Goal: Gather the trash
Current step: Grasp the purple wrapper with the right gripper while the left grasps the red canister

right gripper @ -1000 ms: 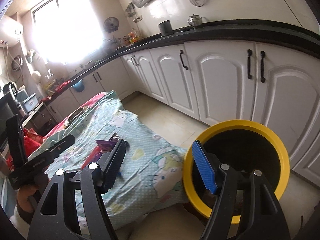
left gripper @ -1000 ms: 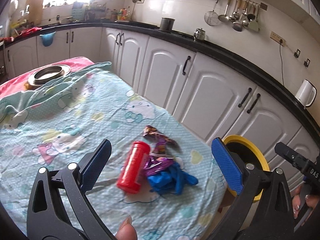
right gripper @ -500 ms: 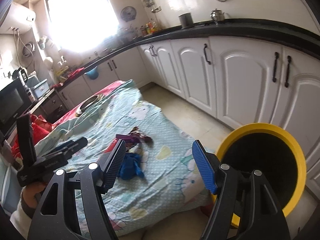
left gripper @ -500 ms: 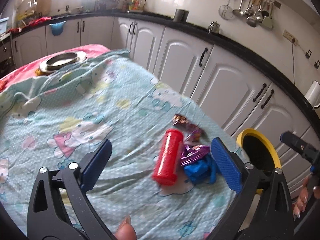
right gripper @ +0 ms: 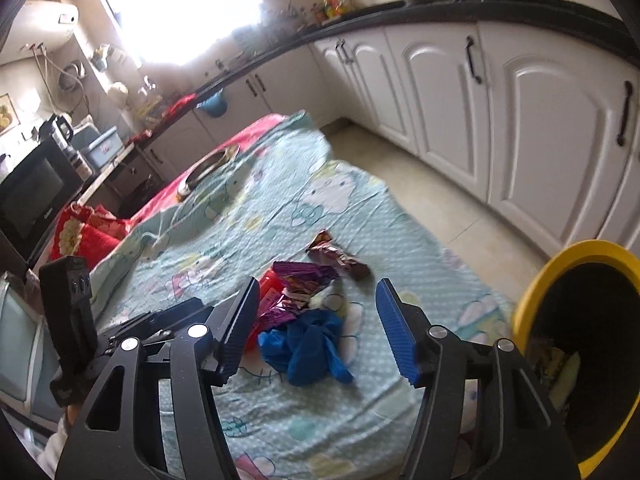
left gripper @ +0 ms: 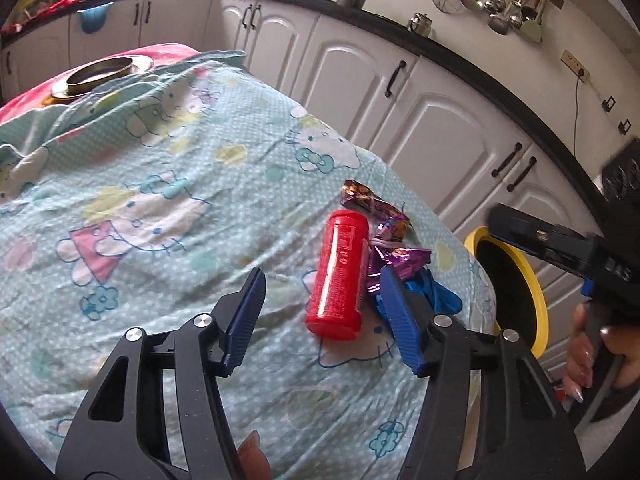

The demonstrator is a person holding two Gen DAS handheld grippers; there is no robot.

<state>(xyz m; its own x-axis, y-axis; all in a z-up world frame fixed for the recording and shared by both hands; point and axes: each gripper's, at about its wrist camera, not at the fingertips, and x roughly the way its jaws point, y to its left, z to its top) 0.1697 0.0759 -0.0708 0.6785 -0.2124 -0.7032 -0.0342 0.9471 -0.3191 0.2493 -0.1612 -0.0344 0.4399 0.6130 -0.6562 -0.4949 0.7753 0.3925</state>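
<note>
Both claws have neared the trash; yellow bin point(right gripper: 532, 292) holds scraps.

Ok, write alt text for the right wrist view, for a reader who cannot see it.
The right gripper, its jaws closing with nothing between them yet, hangs over a crumpled blue bag on a cartoon-print sheet. Purple wrappers and a brown wrapper lie just beyond it, and a yellow-rimmed bin stands at the right.
</note>
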